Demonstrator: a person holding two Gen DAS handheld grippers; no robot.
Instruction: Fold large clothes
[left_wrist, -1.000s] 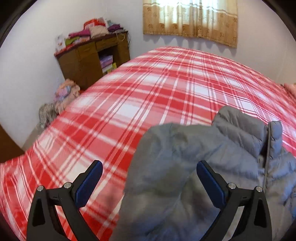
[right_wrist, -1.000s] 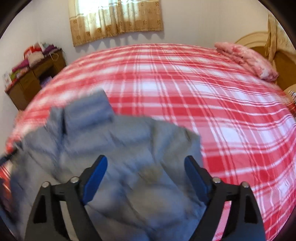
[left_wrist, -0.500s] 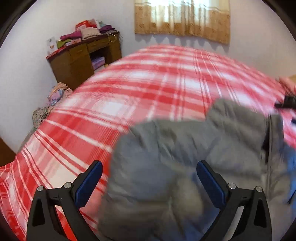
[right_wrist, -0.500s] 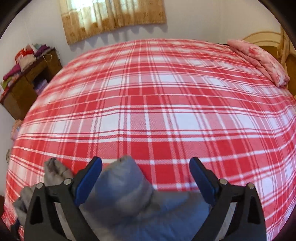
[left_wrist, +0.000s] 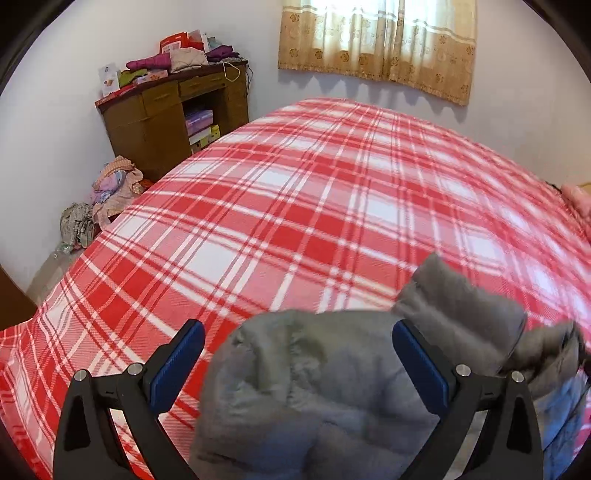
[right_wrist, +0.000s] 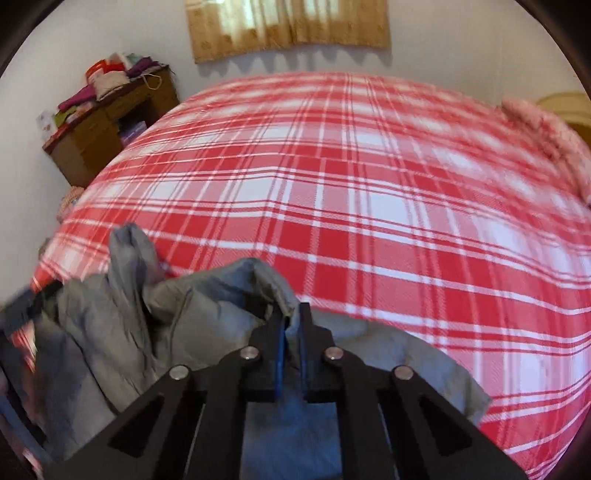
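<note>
- One grey padded jacket (left_wrist: 314, 398), bunched on the near part of the bed.
- One bed, spread with one red-and-white checked blanket (left_wrist: 295, 229).
- Two tools: the left tool (left_wrist: 298, 363) and the right tool (right_wrist: 291, 325).
- One brown wooden cabinet (left_wrist: 166, 114) against the wall, with one heap of folded clothes (left_wrist: 181, 59) on top.
- One pile of clothes on the floor (left_wrist: 110, 188) beside the cabinet.
- One curtain (left_wrist: 376, 40) at the window.
- One pink pillow (right_wrist: 546, 136) at the far right of the bed.

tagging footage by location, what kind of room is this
Most likely a home bedroom: a large bed under a red and white plaid blanket, a brown wooden cabinet piled with folded clothes, and a beige patterned window curtain.
</note>
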